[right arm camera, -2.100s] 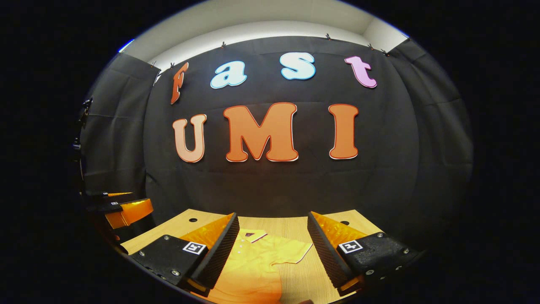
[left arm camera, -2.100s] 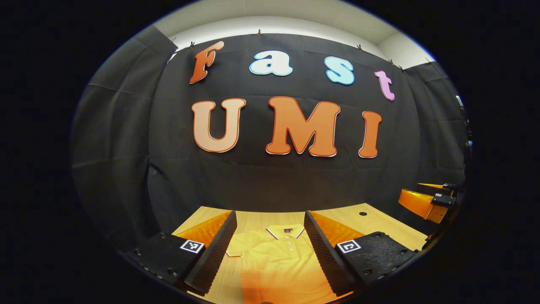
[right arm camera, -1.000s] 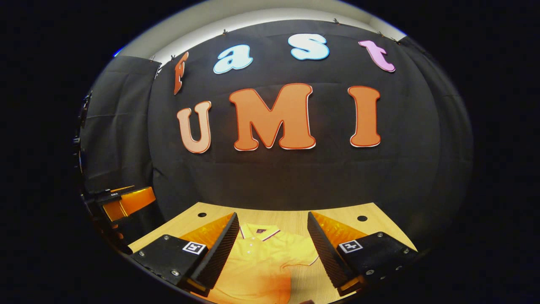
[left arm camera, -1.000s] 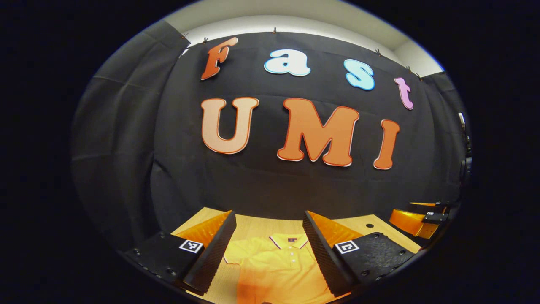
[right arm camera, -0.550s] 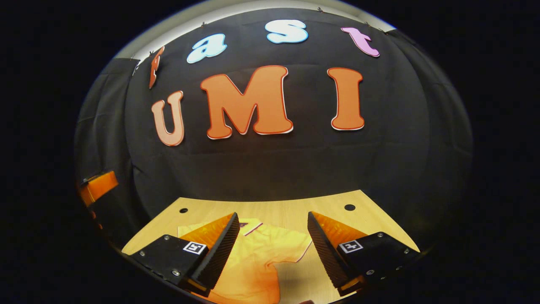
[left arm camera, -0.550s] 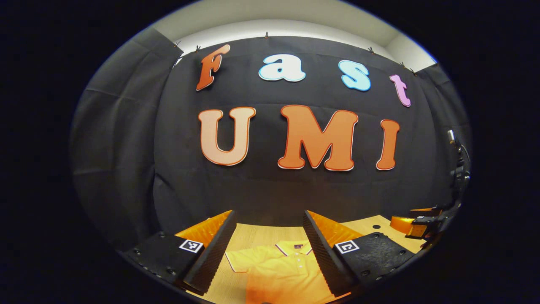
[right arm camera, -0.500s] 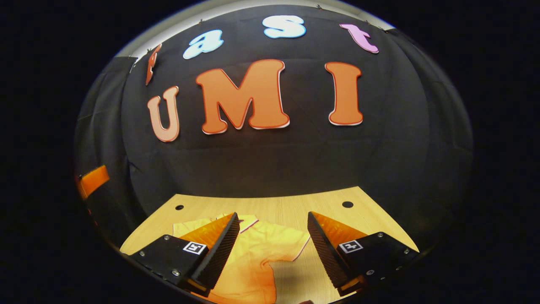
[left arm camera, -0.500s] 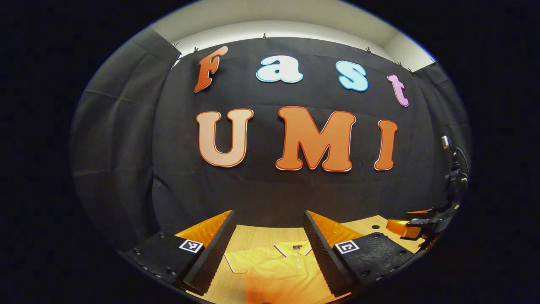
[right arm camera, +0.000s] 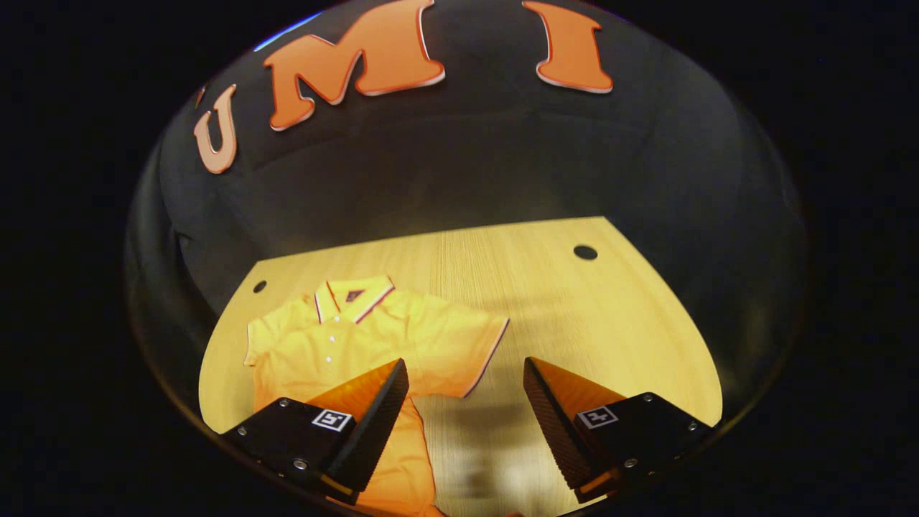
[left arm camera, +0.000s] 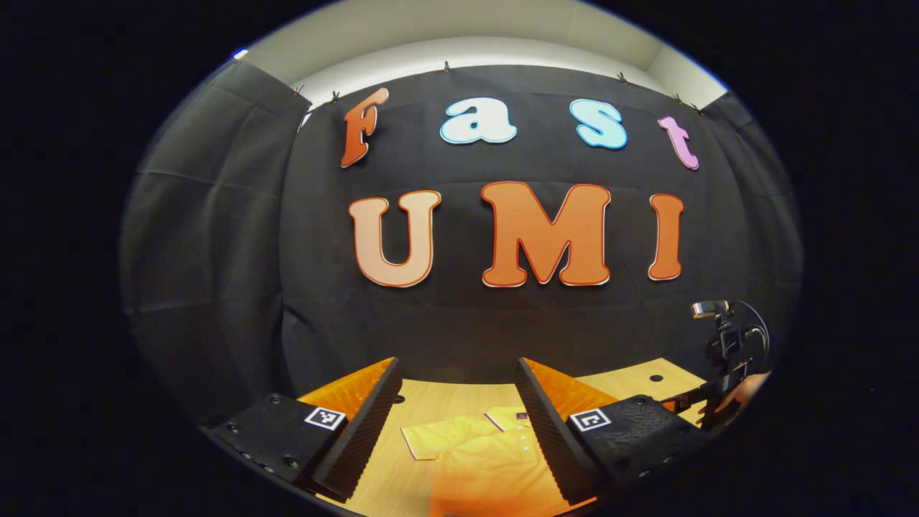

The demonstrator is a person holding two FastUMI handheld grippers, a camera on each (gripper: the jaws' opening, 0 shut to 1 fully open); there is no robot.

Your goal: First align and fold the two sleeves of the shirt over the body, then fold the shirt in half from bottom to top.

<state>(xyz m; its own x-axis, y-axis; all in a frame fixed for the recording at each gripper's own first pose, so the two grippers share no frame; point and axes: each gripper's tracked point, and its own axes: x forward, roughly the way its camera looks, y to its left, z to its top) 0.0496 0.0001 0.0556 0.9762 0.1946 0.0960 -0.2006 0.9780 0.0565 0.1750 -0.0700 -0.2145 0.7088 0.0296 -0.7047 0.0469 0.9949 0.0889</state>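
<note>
Both tongs spread, holding nothing. Yellow polo shirt [right arm camera: 344,337] lies flat on the wooden table [right arm camera: 589,316], ahead of the right gripper [right arm camera: 463,402]; its hem is cut off below. The left gripper [left arm camera: 456,409] fingers hide the shirt's flanks.

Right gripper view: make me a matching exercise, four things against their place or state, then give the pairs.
Things:
1. shirt
2. right sleeve
3. right gripper
4. table

Place or state:
A. open, fingers spread wide, holding nothing
B. wooden, with small round holes near its far corners
C. lying flat, collar toward the booth wall
D. spread out to the side, not yet folded over the body

Pairs: 1-C, 2-D, 3-A, 4-B
</note>
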